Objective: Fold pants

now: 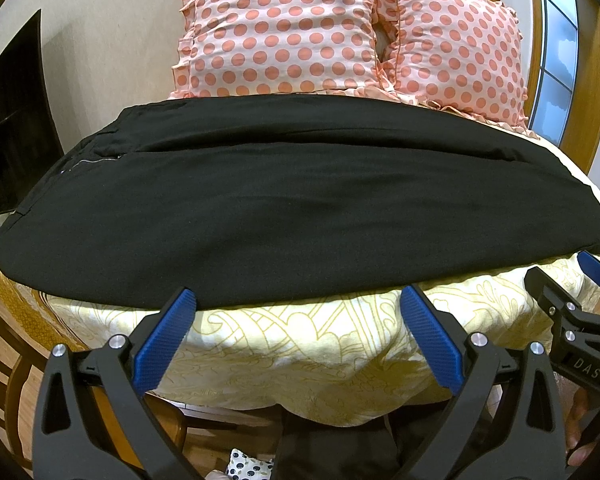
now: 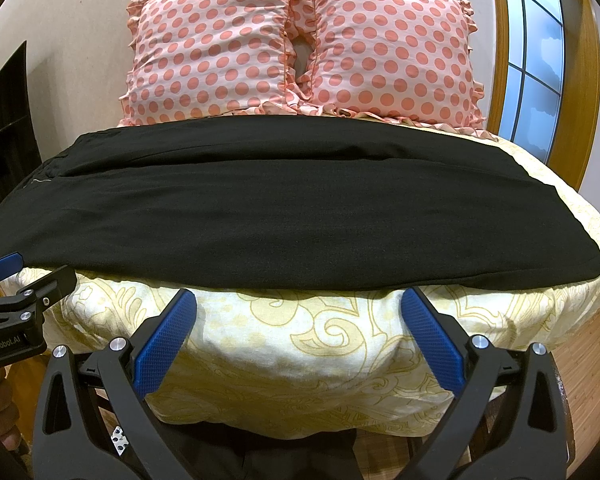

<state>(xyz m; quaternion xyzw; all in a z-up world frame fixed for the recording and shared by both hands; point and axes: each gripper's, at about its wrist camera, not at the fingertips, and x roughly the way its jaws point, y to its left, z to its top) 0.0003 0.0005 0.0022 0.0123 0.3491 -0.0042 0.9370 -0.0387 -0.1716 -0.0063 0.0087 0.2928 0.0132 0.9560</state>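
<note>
Black pants (image 1: 260, 200) lie flat across a bed, waistband and zipper at the left, leg ends at the right; they also show in the right wrist view (image 2: 284, 216). My left gripper (image 1: 298, 300) is open and empty, its blue pads just short of the pants' near edge. My right gripper (image 2: 299, 302) is open and empty, also just short of the near edge. The right gripper appears at the right edge of the left wrist view (image 1: 580, 304). The left gripper appears at the left edge of the right wrist view (image 2: 16, 292).
The bed has a cream and yellow patterned cover (image 1: 300, 352), also in the right wrist view (image 2: 300, 344). Two pink polka-dot pillows (image 2: 300, 48) stand at the head. A window (image 2: 536, 72) in a wooden frame is at the right. A dark cabinet (image 1: 12, 120) stands at the left.
</note>
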